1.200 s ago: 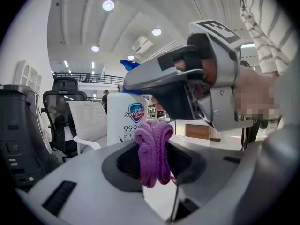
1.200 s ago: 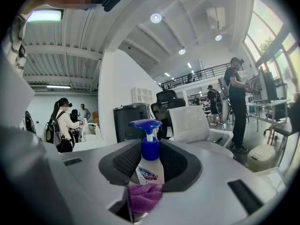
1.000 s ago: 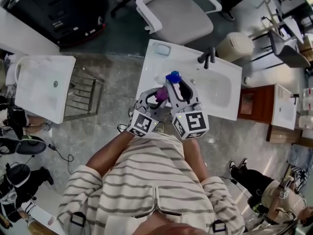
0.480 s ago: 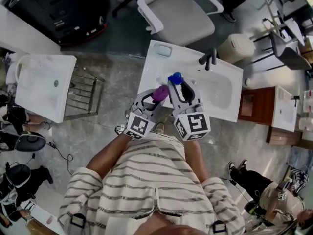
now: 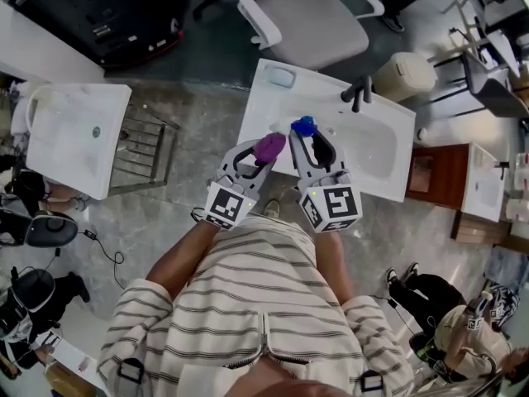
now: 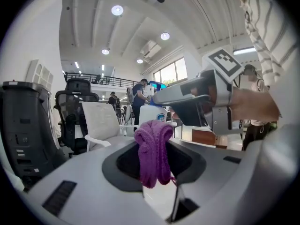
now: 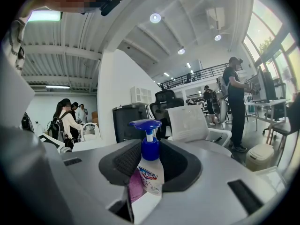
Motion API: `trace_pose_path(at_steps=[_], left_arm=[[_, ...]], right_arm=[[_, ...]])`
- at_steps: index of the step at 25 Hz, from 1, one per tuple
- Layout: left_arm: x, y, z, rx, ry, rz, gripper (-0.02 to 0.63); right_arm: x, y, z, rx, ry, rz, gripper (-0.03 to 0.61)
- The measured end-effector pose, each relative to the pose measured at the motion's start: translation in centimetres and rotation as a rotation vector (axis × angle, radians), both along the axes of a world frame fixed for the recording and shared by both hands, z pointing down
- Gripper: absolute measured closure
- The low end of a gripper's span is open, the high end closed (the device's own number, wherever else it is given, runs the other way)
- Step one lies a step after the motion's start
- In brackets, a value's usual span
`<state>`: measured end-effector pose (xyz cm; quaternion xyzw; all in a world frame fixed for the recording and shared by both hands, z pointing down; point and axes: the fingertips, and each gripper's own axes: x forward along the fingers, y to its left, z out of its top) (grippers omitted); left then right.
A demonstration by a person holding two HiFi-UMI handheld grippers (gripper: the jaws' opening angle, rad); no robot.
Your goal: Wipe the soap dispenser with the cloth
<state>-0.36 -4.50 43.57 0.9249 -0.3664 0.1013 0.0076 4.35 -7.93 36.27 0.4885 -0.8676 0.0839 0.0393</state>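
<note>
- Head view, far left: a white sink unit (image 5: 70,135) stands just beside a metal rack (image 5: 142,151). Both are well apart from my two tools.
- My left gripper (image 5: 264,154) points toward the white washbasin (image 5: 258,114). Its fingers are clamped on a purple knitted cloth (image 5: 269,146), which bunches at the tips.
- Left gripper view: the cloth sits folded between my two fingers, pinched across its middle, with the loose folds hanging below. The body of the right gripper fills the upper right of this view.
- The soap dispenser (image 5: 303,126) is a white bottle with a blue pump head. It sits just to the right of the cloth, over the front left part of the washbasin.
- My right gripper (image 5: 312,141) lies alongside the left one. Its fingers are closed on the bottle's body and hold it upright.
- Right gripper view: the pump head rises above my fingers and the printed label faces the camera. Purple cloth shows low at the bottle's left flank, just beside it. I cannot tell whether the two touch.
- Beyond the washbasin stands a pale office chair (image 5: 310,19).
- Further right, a dark faucet (image 5: 357,95) is mounted on the far rim of the washbasin, and a beige bin (image 5: 402,74) stands on the floor near it.
</note>
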Motion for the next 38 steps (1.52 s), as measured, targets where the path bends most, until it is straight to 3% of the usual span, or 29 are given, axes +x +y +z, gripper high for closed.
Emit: trace_pose_path(at_steps=[11,21,27,38], left_arm=[[-1.5,-1.4,-2.0,0.026,0.040,0.019,0.482],[-1.2,-2.5,-2.6,0.038,0.027,0.166,0.484],[-0.6,-2.7,-2.8,0.021,0.022,0.308,0.485],[0.7,-3.4,-2.7,0.034,-0.017,0.490,0.486]], right_arm=[[0.4,0.1,0.5,-0.017,0.016,-0.035,0.445],[0.5,0.6,0.3,0.004,0.009,-0.097,0.445],[0.8,0.9,-0.3,0.027,-0.001,-0.161,0.445],[0.0,1.6,-0.4,0.038,-0.007,-0.262,0.445]])
